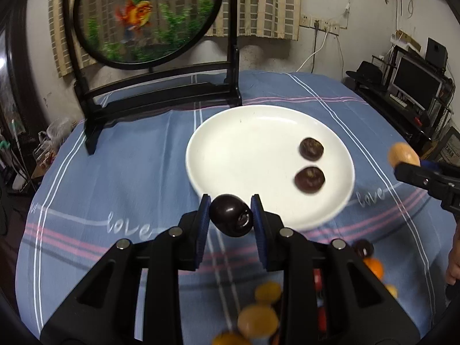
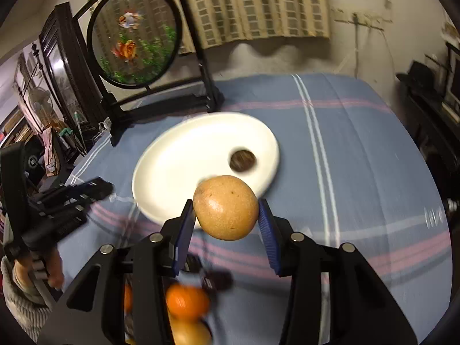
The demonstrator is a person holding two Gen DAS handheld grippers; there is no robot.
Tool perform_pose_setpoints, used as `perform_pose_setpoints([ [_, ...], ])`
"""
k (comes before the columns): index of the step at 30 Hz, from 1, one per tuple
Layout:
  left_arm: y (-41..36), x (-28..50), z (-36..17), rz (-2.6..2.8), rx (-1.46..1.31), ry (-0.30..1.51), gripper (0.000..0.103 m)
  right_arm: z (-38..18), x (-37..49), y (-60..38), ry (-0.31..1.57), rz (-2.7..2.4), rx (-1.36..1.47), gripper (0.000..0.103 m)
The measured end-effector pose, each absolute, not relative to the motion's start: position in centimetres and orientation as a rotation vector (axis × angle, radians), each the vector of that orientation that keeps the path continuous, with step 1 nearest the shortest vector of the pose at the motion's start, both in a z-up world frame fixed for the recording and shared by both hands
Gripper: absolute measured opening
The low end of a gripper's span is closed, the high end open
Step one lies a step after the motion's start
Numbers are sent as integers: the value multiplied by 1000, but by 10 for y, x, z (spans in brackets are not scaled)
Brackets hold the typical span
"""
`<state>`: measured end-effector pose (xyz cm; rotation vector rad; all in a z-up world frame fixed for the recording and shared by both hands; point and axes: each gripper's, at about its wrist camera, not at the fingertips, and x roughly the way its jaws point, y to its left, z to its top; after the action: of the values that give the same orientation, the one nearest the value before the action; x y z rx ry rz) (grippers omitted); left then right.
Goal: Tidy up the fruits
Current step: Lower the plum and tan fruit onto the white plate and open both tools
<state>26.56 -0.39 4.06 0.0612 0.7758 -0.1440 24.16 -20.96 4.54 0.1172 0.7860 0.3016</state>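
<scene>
A dark, shiny plum (image 1: 231, 215) sits clamped between the two blue pads of the left tool (image 1: 230, 215), which holds it in the air just before the near rim of a white plate (image 1: 230, 143). On this plate two more dark fruits (image 1: 310, 179) lie near each other on its right part. The right tool (image 2: 226, 211) grips a bigger tan-yellow fruit (image 2: 225, 207) with small brown spots, its pads pressing on both sides; this fruit also hangs above the cloth, close to the near edge of the plate. In the left wrist view the same tan fruit shows at the right border, at the tip of the right tool. Below the tools, on the desk, several loose fruits wait, blurred: an orange one (image 2: 187, 302), some yellow ones (image 1: 257, 320) and one more dark one (image 1: 363, 247). The desk is covered by a blue cloth (image 1: 129, 172) with pink and white stripes and the word "love". Behind the plate stands a round picture of goldfish (image 1: 143, 14) in a black frame.
</scene>
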Motion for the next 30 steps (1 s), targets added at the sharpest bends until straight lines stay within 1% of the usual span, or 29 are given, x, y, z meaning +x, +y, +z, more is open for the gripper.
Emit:
perform_pose_setpoints([
  [3,-8,296,29,-138,56,806,29,40,270,-190,790,318,91,45],
  [9,-12,338,0,-142,73,875,29,11,326,-163,860,344,44,45],
  [15,-8,358,-13,-180,40,927,30,-17,363,-153,937,359,22,45],
  [16,-8,358,-14,-179,46,929,32,-20,362,-153,946,360,20,46],
  [17,-9,359,-15,-172,52,929,42,-21,362,-154,944,365,26,47],
  [18,-9,360,-15,-170,50,926,54,-20,361,-155,931,362,29,52],
  [19,-8,360,-15,-173,41,922,56,-18,360,-155,921,356,26,60],
  [22,-9,358,-12,-165,58,909,57,-8,355,-159,884,348,22,60],
  [24,-9,356,-9,-160,60,898,62,-4,353,-160,875,351,25,60],
  [30,-6,347,9,-145,63,853,64,7,345,-161,857,350,40,60],
])
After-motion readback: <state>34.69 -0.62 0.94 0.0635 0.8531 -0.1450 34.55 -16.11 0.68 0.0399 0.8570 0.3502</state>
